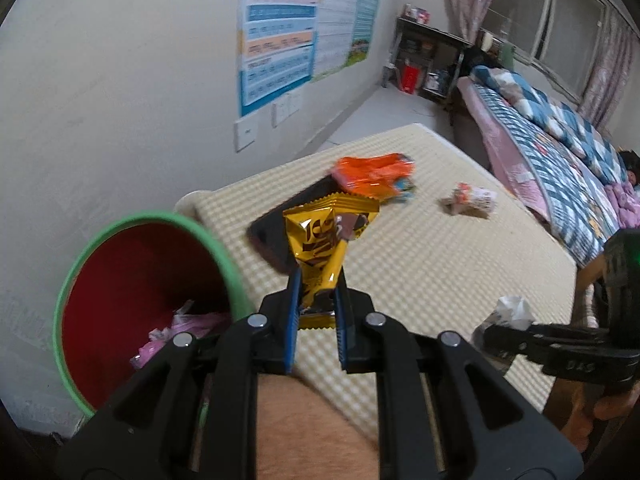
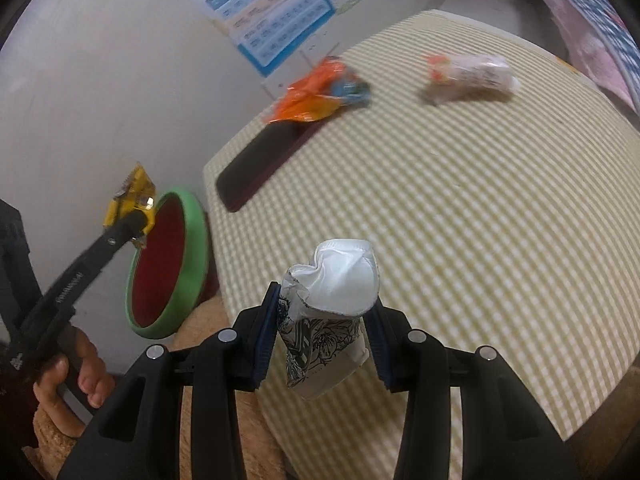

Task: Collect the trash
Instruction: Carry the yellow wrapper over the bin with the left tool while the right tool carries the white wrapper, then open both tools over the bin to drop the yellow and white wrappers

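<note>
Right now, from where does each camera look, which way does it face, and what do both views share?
Left wrist: sits on the left gripper, facing along its fingers over the yellow wrapper toward the bin; a forearm and the right gripper show.
Right wrist: sits on the right gripper, facing the table past the crumpled cup; the person's left hand shows.
Shared: bin, orange wrapper, black phone.

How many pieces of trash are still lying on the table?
2: an orange wrapper lying partly on the black phone near the wall, and a crumpled white wrapper farther right. More could be out of view.
</note>
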The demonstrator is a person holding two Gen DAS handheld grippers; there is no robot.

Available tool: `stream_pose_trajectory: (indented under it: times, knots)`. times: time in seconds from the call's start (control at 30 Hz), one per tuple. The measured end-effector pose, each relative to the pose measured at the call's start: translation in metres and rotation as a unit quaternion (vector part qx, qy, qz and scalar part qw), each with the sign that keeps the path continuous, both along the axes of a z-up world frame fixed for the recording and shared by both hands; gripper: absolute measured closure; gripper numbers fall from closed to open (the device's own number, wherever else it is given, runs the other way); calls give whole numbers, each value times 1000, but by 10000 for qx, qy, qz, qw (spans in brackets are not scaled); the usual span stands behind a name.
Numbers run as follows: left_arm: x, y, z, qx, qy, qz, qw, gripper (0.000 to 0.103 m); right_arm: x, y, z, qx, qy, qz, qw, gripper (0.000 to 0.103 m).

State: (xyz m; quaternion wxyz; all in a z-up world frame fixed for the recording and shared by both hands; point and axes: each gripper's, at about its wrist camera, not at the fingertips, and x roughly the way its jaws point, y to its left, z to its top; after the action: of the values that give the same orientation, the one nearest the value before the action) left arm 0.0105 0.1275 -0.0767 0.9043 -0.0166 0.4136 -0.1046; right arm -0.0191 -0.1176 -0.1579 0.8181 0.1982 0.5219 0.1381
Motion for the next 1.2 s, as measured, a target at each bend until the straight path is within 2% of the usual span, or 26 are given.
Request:
stream_pose_trajectory:
  times: [0.3,0.53,0.83,1.07,1.2]
  knots:
    - [-3,75,-26,71,297,732,9968,89,36,84,7,21,-75,802,9967,63]
    - [-9,118,-39,44,463,1158,9922,88,48,135,8,102,-38,1294,9915,63]
    - [-7,156,-53,33,621,1547,9860,88,68,176,15,260,-86,1576,9871,63]
    - [0,170,-67,-104,808,1684,9824,88,87,211,28,477,-198,1802,9823,63]
    - [1,175,-74,-55,880,1783,9800,85,87,225,32,611,-220,1911,9794,58]
